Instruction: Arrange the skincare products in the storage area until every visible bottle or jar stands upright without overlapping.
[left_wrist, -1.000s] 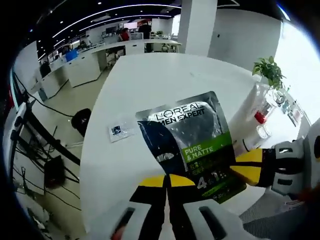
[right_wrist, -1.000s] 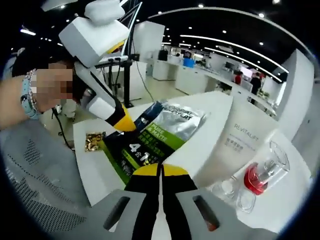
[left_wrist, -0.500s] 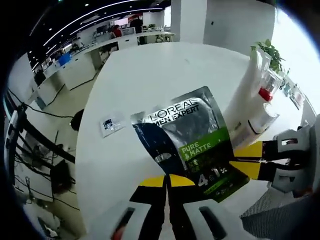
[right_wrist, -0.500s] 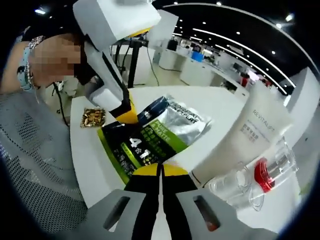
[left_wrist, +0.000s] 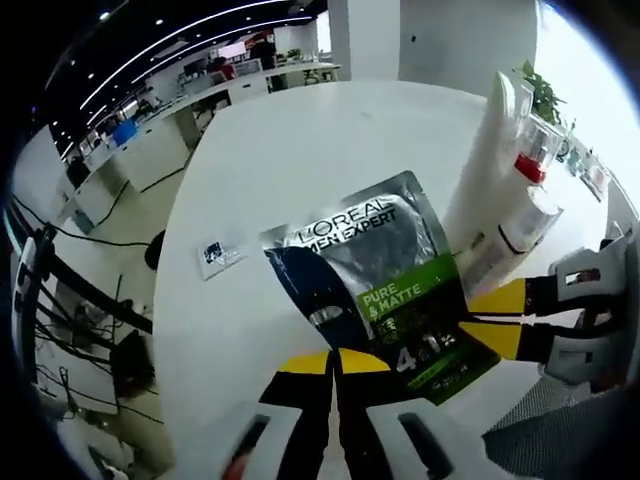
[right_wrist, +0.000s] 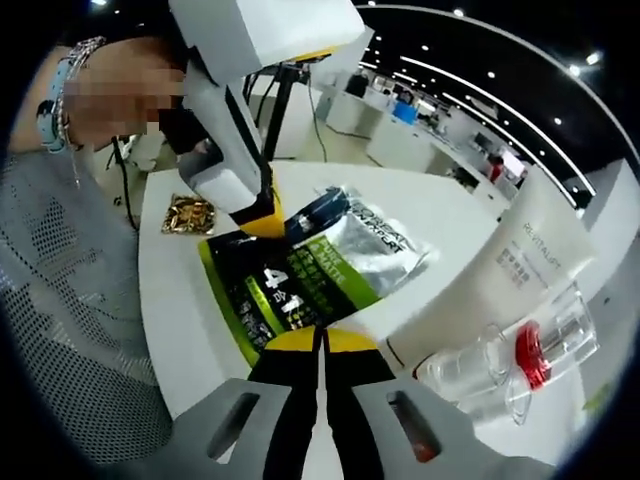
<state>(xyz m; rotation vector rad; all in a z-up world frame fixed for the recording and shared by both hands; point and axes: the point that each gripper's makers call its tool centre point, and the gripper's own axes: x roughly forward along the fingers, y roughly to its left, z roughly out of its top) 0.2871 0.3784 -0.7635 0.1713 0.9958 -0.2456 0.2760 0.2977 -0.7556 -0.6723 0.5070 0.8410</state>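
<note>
Open-plan office, ceiling strip lights and rows of desks behind a white table (left_wrist: 300, 170) in both views.

Left gripper view: silver, green and black pouch (left_wrist: 385, 290) flat on the table at centre, lettered "L'OREAL MEN EXPERT" and "PURE & MATTE". Left gripper (left_wrist: 335, 362) at 6 o'clock, yellow tips pressed together on the pouch's near edge, clamping it. Right gripper (left_wrist: 497, 322) entering from 3 o'clock, yellow tips meeting on the pouch's right corner. White tube (left_wrist: 480, 190) lying at 2 o'clock, just beside the pouch. Clear bottle (left_wrist: 530, 165) with a red band beyond the tube at 2 o'clock. Small sachet (left_wrist: 220, 255) at 9 o'clock of the pouch, apart from it. Potted plant (left_wrist: 545, 95) at 1 o'clock.

Right gripper view: pouch (right_wrist: 300, 280) at centre, right gripper (right_wrist: 322, 342) at 6 o'clock, yellow tips closed on its near edge. Left gripper (right_wrist: 262, 222) reaching in from 11 o'clock, tips closed on the pouch's far left edge. Tube (right_wrist: 500, 280), marked "REVITALIFT", lying at 3 o'clock of the pouch. Clear bottle (right_wrist: 530, 355) with red band on its side at 4 o'clock, touching the tube. Gold-patterned packet (right_wrist: 188, 213) at 10 o'clock, near the table's corner. Person's hand (right_wrist: 110, 90) with a beaded bracelet at 10 o'clock.
</note>
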